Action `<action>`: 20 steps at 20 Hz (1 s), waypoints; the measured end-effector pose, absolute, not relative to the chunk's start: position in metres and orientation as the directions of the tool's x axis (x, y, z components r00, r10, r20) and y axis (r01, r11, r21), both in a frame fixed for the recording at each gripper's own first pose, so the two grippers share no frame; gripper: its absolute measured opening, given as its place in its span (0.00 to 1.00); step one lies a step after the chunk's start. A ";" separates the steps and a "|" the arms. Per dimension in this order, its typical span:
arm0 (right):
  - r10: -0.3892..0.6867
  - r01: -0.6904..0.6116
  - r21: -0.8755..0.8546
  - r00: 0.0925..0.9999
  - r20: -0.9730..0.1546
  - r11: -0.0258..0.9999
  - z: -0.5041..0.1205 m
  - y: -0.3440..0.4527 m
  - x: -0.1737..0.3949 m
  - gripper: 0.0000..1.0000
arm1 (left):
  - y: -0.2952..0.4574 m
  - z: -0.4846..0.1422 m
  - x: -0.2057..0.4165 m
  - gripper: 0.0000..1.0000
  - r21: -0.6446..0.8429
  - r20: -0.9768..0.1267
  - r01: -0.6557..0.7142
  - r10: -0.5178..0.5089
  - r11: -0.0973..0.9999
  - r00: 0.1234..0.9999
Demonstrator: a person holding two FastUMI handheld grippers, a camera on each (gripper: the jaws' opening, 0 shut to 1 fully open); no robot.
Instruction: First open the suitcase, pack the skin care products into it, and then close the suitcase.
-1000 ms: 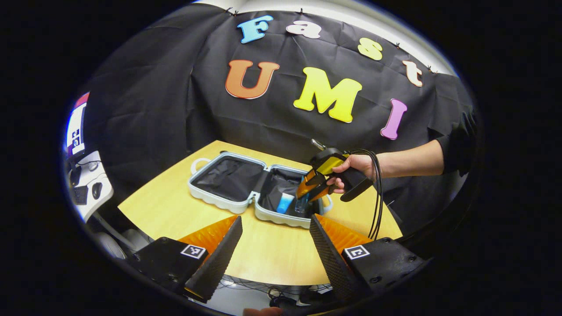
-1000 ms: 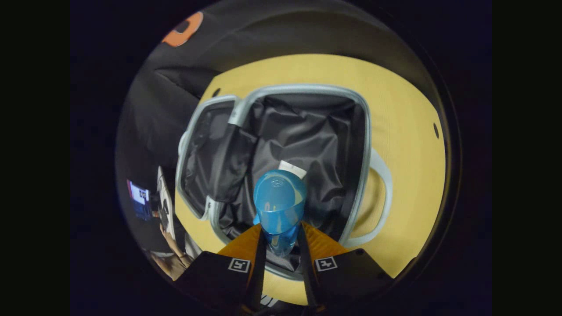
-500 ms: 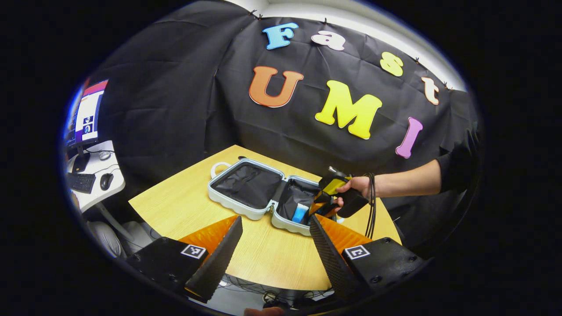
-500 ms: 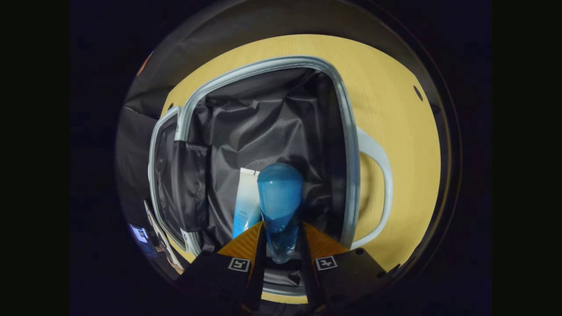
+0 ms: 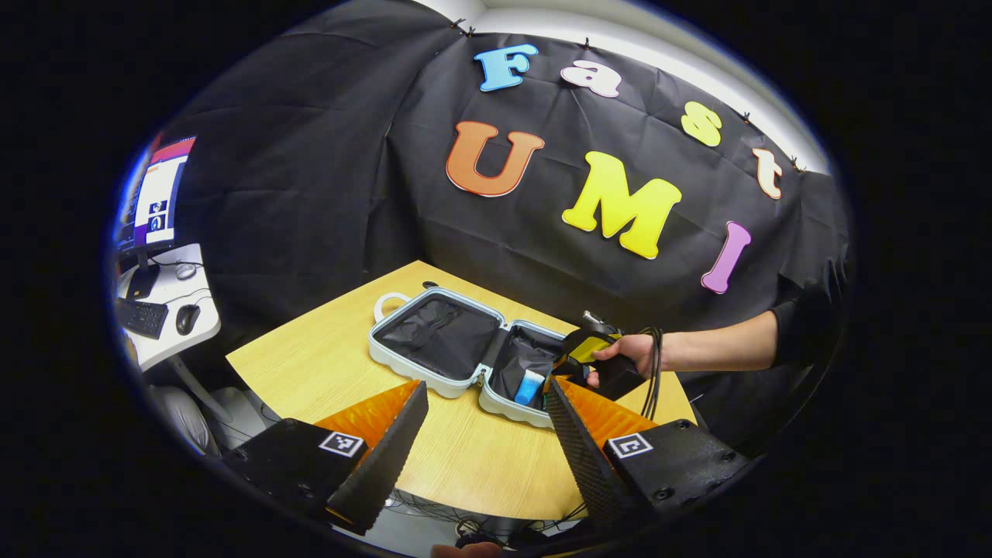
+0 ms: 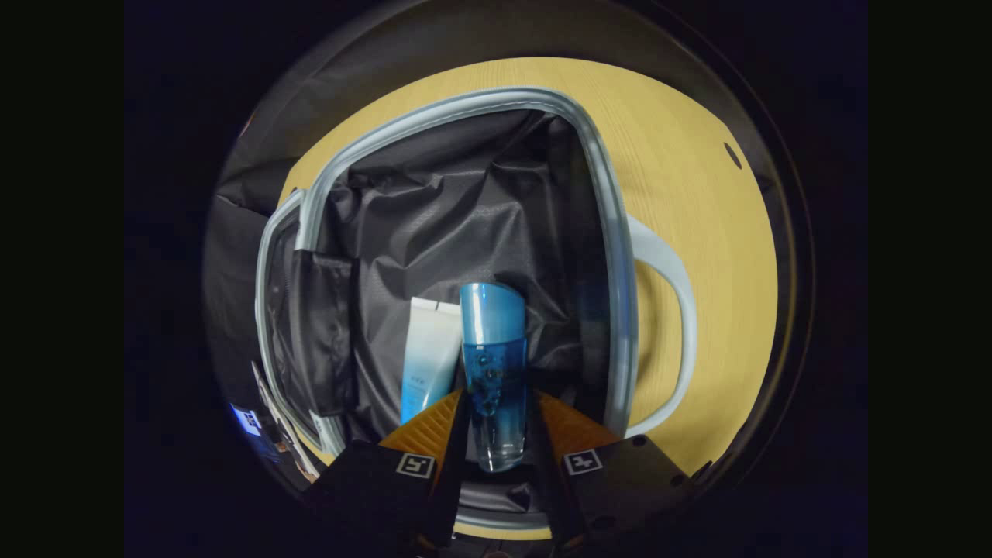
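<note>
The pale blue suitcase [image 5: 418, 370] lies open on the wooden table [image 5: 310, 364], both halves lined in black. In the right gripper view my right gripper [image 6: 498, 397] is shut on a clear blue bottle [image 6: 494, 341], held low inside the right half beside a white and blue tube [image 6: 428, 353] lying on the lining. The suitcase rim [image 6: 616, 263] and its handle [image 6: 674, 271] curve on the right. From the left gripper view, that right gripper [image 5: 572, 364] reaches into the case near the tube [image 5: 530, 386]. My left gripper [image 5: 487, 384] hangs open and empty over the table's near edge.
A white desk [image 5: 167, 341] with a monitor, keyboard and mouse stands off to the left. A black cable [image 5: 651, 380] loops down from the person's hand [image 5: 628, 353]. A small hole [image 6: 732, 155] marks the tabletop beyond the handle.
The right gripper has lowered the blue bottle into the suitcase, next to the tube, and its fingers sit slightly wider. The left gripper has drawn back and stayed open.
</note>
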State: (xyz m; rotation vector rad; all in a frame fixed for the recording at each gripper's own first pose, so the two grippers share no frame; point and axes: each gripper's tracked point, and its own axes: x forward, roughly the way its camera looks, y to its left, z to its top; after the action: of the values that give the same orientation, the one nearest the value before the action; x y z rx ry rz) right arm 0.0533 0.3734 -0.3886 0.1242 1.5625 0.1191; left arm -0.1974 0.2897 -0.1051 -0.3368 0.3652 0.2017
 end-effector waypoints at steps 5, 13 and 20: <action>0.263 -0.125 0.242 0.193 -0.945 0.962 -0.326 0.347 0.050 0.65 | 0.298 -0.110 -0.165 0.98 -0.298 -0.389 -0.221 0.093 0.929 0.916; 0.405 -0.416 0.116 0.720 -0.564 0.902 -0.185 0.234 0.042 0.70 | 0.398 -0.139 -0.069 0.98 -0.280 -0.393 -0.195 0.073 0.940 0.917; 0.322 -0.347 -0.005 0.876 -0.359 0.938 -0.101 0.162 0.040 0.71 | 0.519 -0.212 0.028 0.98 -0.271 -0.526 -0.266 0.089 0.925 0.846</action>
State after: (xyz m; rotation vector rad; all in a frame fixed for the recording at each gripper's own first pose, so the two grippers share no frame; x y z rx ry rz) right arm 0.0398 0.1618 -0.1009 -0.0701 0.3625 0.3489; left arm 0.0279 0.5192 -0.2121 -0.3446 0.5323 0.1910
